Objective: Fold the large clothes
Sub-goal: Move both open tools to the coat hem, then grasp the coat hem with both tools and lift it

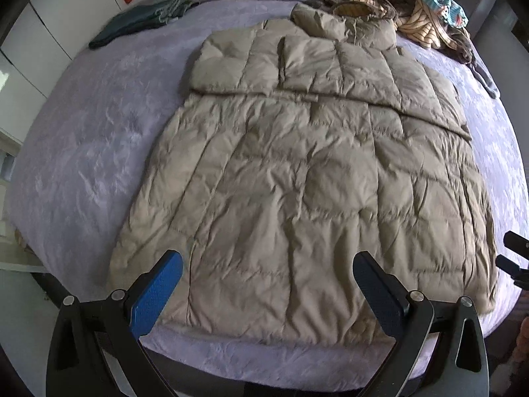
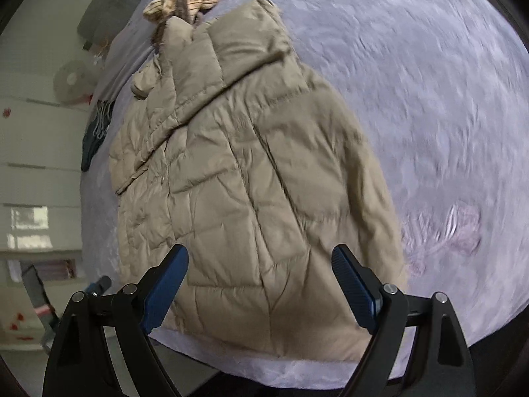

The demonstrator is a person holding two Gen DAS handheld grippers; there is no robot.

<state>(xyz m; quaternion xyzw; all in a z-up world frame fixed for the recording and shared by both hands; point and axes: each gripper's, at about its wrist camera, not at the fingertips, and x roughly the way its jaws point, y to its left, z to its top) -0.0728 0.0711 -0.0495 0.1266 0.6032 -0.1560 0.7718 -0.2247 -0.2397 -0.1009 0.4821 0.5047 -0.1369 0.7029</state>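
A large beige quilted puffer coat (image 1: pixel 297 178) lies flat on a lavender bed cover (image 1: pixel 92 139), hem toward me, sleeves folded across the upper body, hood at the far end. It also shows in the right wrist view (image 2: pixel 244 185). My left gripper (image 1: pixel 267 264) is open and empty, hovering over the hem's middle. My right gripper (image 2: pixel 261 261) is open and empty, above the hem's right part. The right gripper's tip shows at the left wrist view's right edge (image 1: pixel 514 254).
A pile of striped and patterned clothes (image 1: pixel 396 3) lies beyond the hood. A dark green folded garment (image 1: pixel 142 20) lies at the far left of the bed. White cabinets (image 1: pixel 29 39) stand to the left. The bed's front edge (image 1: pixel 264 364) is just below the hem.
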